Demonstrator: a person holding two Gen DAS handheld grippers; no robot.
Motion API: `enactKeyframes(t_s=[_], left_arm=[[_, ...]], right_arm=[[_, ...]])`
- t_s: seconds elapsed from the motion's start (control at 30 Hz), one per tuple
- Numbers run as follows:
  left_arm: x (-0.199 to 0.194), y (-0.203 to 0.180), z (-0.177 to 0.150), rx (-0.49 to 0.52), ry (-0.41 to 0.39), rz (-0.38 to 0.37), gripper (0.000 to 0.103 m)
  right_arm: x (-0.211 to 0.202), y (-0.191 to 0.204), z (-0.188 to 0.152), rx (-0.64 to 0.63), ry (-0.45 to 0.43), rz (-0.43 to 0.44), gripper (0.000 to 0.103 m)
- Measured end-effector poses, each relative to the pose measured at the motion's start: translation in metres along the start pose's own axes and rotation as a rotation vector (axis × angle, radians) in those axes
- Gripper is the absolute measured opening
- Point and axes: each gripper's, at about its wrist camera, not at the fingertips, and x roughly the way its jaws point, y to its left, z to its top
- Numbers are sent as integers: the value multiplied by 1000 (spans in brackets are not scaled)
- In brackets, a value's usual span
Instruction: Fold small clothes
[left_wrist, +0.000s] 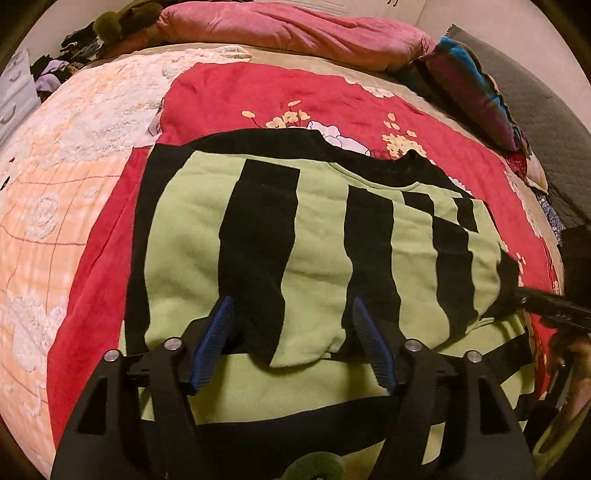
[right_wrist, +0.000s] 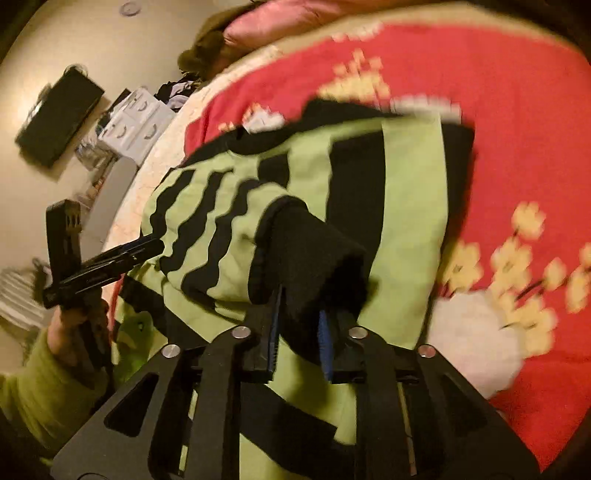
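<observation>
A green sweater with black stripes (left_wrist: 184, 229) lies spread on the bed, one striped sleeve folded across its body. My left gripper (left_wrist: 291, 314) hovers over the sweater's near part. It is open, its blue pads (left_wrist: 218, 332) wide apart with nothing pinched between them. In the right wrist view my right gripper (right_wrist: 301, 325) is shut on the sleeve's black cuff (right_wrist: 314, 251), which stands up between the pads above the sweater (right_wrist: 410, 184). The right gripper (left_wrist: 546, 306) also shows at the sweater's right edge in the left wrist view. The left gripper (right_wrist: 147, 249) appears at the sweater's left side.
The sweater rests on a red floral blanket (left_wrist: 258, 88) over a peach and white quilt (left_wrist: 55, 184). A pink pillow (left_wrist: 295, 29) and coloured cushions (left_wrist: 480, 81) line the far edge. White drawers (right_wrist: 136, 118) stand beside the bed. A hand in a green sleeve (right_wrist: 37, 387) holds the left gripper.
</observation>
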Motion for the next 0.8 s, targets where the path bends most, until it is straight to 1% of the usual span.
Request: enactKeyframes(t_s=[0.03,0.07,0.1,0.13,0.17,0.27,0.33,0.37,0.4,0.43,0.47,0.53,0.57,0.6,0.7,0.77,0.8], left_arm=[[0,-1,0,4,0,2,70],[1,-2,-1,12,2,5,70],[1,-3,-1,18,3,9,70],[1,-4,-1,21,3,11,70],[1,-4,-1,22,3,10,70],[1,-2,-1,14,1,2,70],[2,-1,-1,11,-1,3,70],[2,-2,-2,13,-2,6,70],[2,-3,-2,16,-3,10,70],[3,-4,-3,18,-6,16,70],[3,-4,-3,19,-10,19,70],[2,-4,-4,14,-20,21,70],[1,-4,-4,6,-25,19,70],[0,-4,-3,-1,-28,16,70],[-4,-4,0,-18,-28,-5,70],[-6,-7,2,-19,-38,-19,70],[-6,-10,2,-13,-43,-27,70]], right_arm=[[0,-3,0,19,-4,14,19],[-3,-2,0,22,-17,41,35],[-6,1,1,16,-33,62,59],[-10,4,2,8,-55,79,67],[-13,9,3,1,-78,93,71],[-15,10,6,3,-118,79,71],[-13,2,7,41,-133,82,71],[-11,0,6,53,-131,88,67],[-7,-2,6,58,-122,96,51],[-2,-1,6,50,-102,113,40],[3,3,5,26,-68,144,22],[7,11,3,-2,-38,176,16],[5,18,4,-31,-34,177,14],[0,23,4,-51,-41,177,14],[-29,28,11,-66,-135,156,13],[-49,27,15,-76,-210,96,13],[-54,28,16,-89,-225,60,13]])
